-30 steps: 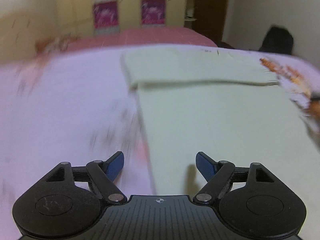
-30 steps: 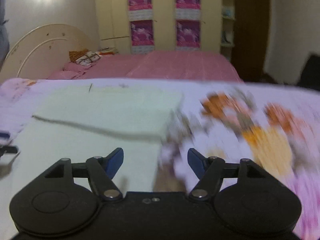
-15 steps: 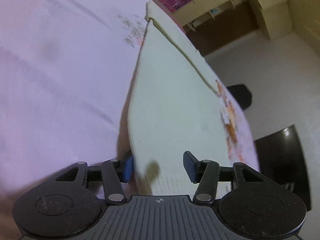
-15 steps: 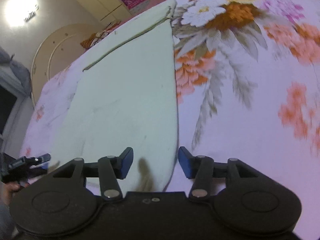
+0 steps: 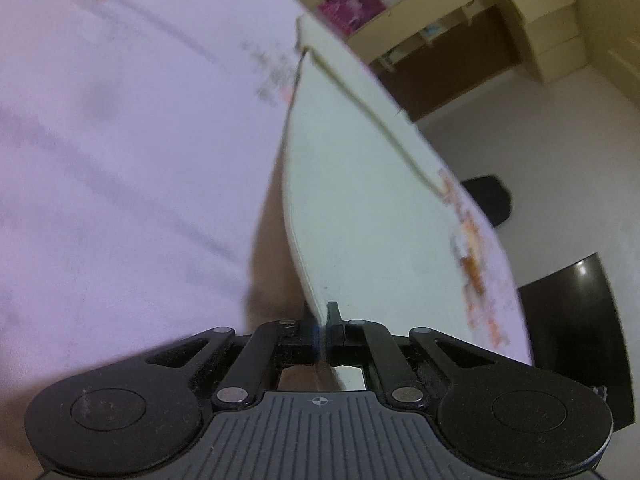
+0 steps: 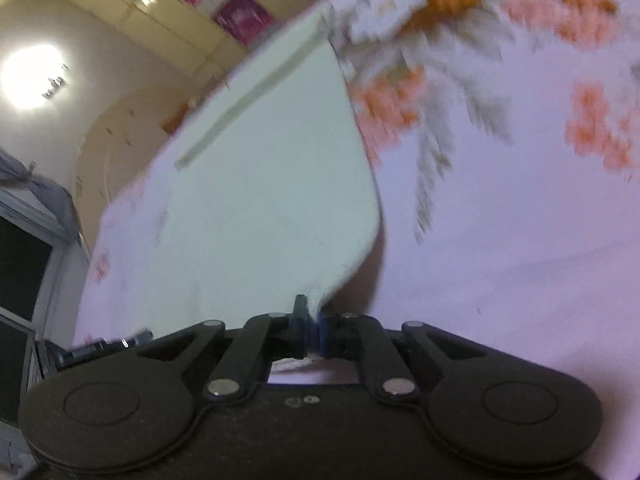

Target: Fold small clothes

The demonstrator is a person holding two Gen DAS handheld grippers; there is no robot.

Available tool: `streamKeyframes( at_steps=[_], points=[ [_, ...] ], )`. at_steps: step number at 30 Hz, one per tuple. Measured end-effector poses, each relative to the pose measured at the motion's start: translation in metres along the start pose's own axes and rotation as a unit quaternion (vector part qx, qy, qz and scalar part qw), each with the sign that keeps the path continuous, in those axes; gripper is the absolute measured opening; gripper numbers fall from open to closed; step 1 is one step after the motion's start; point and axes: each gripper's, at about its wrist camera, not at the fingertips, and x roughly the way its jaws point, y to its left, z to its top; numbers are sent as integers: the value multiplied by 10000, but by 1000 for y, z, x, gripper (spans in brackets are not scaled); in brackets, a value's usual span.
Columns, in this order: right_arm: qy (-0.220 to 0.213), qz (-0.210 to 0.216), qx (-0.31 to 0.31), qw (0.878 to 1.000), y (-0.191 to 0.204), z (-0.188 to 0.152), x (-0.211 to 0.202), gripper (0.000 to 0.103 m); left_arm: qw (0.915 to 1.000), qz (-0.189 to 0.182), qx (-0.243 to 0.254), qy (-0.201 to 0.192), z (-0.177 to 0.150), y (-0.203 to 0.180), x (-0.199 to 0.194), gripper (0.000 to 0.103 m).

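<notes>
A pale cloth (image 5: 360,208) lies spread on a bed (image 5: 120,160) covered by a lilac sheet with orange and white flowers (image 6: 440,8). Its far end is already folded over, and the fold edge shows as a darker line across the cloth in both views. The left claw (image 5: 323,330) has just closed its jaws on the near left corner of the cloth: the edge runs straight down between the blue pads, and the fabric shows again in the window behind them, so the claw is clamped on the cloth. The edge beside that grip stands a little off the sheet, with a brownish shadow under it. The right claw (image 6: 311,334) has likewise just closed, and is clamped on the near right corner; there the cloth curls upward from the sheet into the pinched pads, with a shadow beneath the raised lip. Both views are tilted, so the bed slopes across each picture. In the right wrist view the left claw's tip (image 6: 104,346) shows small and dark at the lower left, at the other near corner. Past the bed stand a cream wardrobe (image 5: 440,12) with magenta posters (image 5: 352,0), a curved headboard (image 6: 120,128), and a bright wall lamp (image 6: 32,76). A dark shape (image 5: 490,200) sits on the floor beyond the bed's far side; what it is cannot be told.
</notes>
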Motion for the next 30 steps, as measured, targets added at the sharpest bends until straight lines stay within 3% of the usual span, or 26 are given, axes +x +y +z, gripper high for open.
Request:
streamKeyframes(
  at_steps=[7, 13, 22, 30],
  points=[
    [-650, 206, -520, 9963, 34, 39, -24, 5, 9943, -623, -355, -795, 42, -19, -9, 3],
    [-898, 331, -729, 9927, 51, 100, -9, 5, 9922, -707, -169, -1017, 103, -50, 13, 3],
    [-966, 396, -682, 9922, 62, 226, 65, 5, 9933, -206, 24, -1138, 222, -72, 100, 3],
    [-590, 377, -498, 9963, 40, 316, 173, 5, 9950, 336, -64, -940, 297, -50, 187, 3]
  ],
)
